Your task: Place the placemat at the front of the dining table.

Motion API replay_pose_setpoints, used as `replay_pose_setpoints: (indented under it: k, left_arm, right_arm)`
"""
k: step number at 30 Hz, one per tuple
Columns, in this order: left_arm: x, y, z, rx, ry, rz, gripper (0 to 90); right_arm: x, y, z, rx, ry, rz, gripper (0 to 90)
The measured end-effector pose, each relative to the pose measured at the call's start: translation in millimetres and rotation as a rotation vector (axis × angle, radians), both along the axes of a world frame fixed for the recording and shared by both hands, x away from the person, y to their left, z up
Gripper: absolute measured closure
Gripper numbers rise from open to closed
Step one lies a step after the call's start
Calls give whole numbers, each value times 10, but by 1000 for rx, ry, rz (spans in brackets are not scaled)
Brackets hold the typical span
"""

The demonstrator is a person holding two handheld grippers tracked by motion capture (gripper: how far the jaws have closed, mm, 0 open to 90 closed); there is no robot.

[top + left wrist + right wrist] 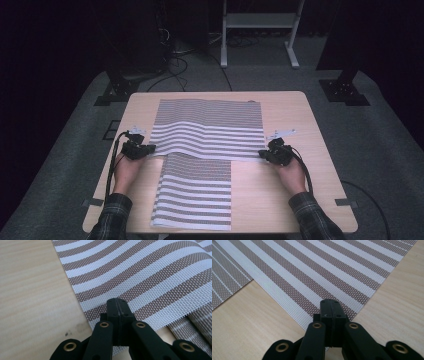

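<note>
On the pale wooden bench (280,195) lies a brown-and-white striped woven mesh placemat (207,130), spread across the far half, with a second striped placemat (195,192) nearer the person, its far edge tucked under the first. The left hand-held gripper (149,148) is clamped on the near left corner of the far placemat; in the left gripper view the jaws stand pressed together with the frayed mesh edge (140,315) between them. The right hand-held gripper (262,153) is likewise closed on the placemat's near right corner (347,312). Between the two grips the placemat bows up in a wave.

Both holds look thin, right at the corners. The stiff weave could slip out if the hands pull apart or lift unevenly, and one corner dropping would skew any fold. Dragging the raised edge may also shift the second placemat beneath it.
</note>
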State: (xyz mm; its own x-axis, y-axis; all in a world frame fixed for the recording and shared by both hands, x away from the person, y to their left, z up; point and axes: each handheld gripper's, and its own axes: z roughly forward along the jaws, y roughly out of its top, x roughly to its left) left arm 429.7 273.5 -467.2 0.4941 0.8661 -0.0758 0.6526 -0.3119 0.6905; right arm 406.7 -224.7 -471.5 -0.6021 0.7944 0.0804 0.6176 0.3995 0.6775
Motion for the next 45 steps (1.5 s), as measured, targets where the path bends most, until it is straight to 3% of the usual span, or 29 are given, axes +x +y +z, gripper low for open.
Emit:
replay_pose_setpoints:
  k: [2,5,10,19,30,35,43,45]
  left_arm:
    - [51,-4,-2,-5,-1,6,900]
    - [131,-19,-13,-17,-9,20,900]
    - [249,-53,-18,-27,-11,31,900]
    - [495,-165,-3,7,-16,45,900]
    - [703,-270,2,0,-4,63,900]
    - [753,-290,8,2,2,68,900]
    - [734,-264,-15,-41,-4,85,900]
    - [716,-283,1,-56,-15,67,855]
  right_arm:
    - [44,-10,12,-3,17,0,900]
    - [142,4,25,-33,6,-15,900]
    - [288,-28,15,-18,1,-49,900]
    - [488,-56,26,-49,-11,-89,900]
    - [694,-131,30,-66,-19,-139,900]
    - [737,-177,30,-77,-24,-162,900]
    - [764,-175,34,-94,-33,-155,899]
    - [745,-191,34,-83,-43,-143,866]
